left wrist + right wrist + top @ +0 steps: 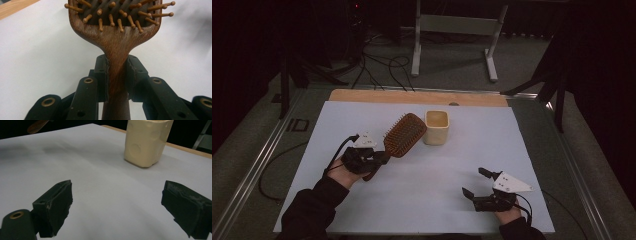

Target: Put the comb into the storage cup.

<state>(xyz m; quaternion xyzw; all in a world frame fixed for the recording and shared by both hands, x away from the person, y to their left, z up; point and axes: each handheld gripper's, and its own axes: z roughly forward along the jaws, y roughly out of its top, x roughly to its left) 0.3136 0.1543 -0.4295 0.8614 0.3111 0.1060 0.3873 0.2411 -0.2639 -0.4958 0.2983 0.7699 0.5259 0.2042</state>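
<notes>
A brown wooden hairbrush (pixel 404 134) with wooden bristles is held above the white sheet, its head pointing toward a cream square cup (pixel 436 127). My left gripper (pixel 379 159) is shut on the brush's handle (pixel 117 75), just below the head, with the bristles facing up. My right gripper (pixel 474 183) rests open near the front right of the sheet, nothing between its jaws. In the right gripper view the cream cup (pixel 147 141) stands upright ahead, beyond the open gripper (pixel 120 205).
The white sheet (pixel 362 205) covers most of the table, with a wooden strip (pixel 362 95) along its far edge. Cables and a white stand (pixel 457 30) lie on the floor behind the table. Metal rails run along both table sides.
</notes>
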